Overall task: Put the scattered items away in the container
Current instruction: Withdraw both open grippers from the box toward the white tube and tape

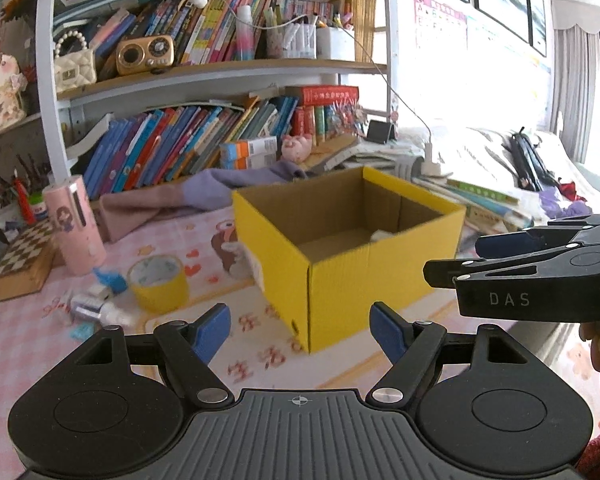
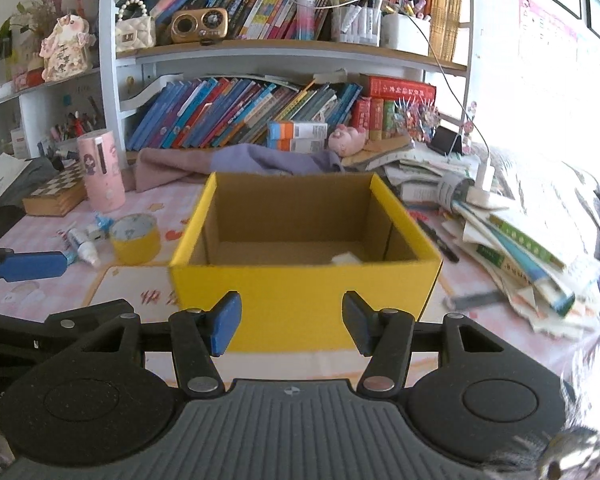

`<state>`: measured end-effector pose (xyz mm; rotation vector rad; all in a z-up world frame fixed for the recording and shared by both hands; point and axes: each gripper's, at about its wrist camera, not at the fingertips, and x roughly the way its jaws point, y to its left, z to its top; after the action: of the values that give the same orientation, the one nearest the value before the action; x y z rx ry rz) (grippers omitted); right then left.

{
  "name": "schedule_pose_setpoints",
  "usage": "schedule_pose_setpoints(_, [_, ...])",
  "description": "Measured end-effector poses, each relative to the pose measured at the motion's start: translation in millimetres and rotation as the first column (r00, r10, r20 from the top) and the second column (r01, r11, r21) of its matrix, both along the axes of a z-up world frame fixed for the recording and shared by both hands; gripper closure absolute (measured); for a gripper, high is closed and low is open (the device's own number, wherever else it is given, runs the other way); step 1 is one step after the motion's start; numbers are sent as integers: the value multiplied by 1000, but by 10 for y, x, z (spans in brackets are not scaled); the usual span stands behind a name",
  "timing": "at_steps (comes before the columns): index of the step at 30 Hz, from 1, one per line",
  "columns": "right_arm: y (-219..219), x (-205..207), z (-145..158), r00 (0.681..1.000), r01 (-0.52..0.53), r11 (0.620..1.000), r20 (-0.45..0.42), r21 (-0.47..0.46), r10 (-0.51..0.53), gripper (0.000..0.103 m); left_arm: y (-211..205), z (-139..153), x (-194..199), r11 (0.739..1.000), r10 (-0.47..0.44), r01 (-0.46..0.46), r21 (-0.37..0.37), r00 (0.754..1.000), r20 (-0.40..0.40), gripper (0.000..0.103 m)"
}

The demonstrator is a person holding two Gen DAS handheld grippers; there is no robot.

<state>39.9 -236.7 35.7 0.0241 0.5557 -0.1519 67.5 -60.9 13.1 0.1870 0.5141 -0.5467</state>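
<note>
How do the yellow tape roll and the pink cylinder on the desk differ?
The yellow tape roll is short and wide; the pink cylinder is tall and narrow. The tape roll shows an open hollow centre; the pink cylinder's top looks closed. The tape roll is plain outside; the pink cylinder carries a cartoon figure. Both stand on the desk, left of the yellow box.

Open cardboard box (image 2: 300, 292): yellow outside, plain brown inside.
Wide roll of tape (image 2: 135, 240): yellow band, pale printed core.
Tall cylindrical tube (image 2: 101, 170): pink, cartoon girl print.
Flat wooden game box (image 2: 56, 196): tan sides, black-and-cream chequered top.
Tablecloth (image 2: 40, 300): pink-and-white check, red hearts.
Gripper finger pads (image 2: 225, 328): blue on black arms.
</note>
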Motion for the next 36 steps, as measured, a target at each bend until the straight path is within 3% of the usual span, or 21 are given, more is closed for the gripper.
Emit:
schedule_pose_setpoints(15, [555, -338, -149, 997, -16, 999, -77, 47, 19, 45, 503, -126, -338, 999, 36, -35, 20, 997, -73, 24])
schedule_pose_setpoints(36, [1110, -203, -364, 963, -155, 983, -205, 100, 172, 38, 1022, -273, -425, 983, 183, -176, 58, 968, -172, 18])
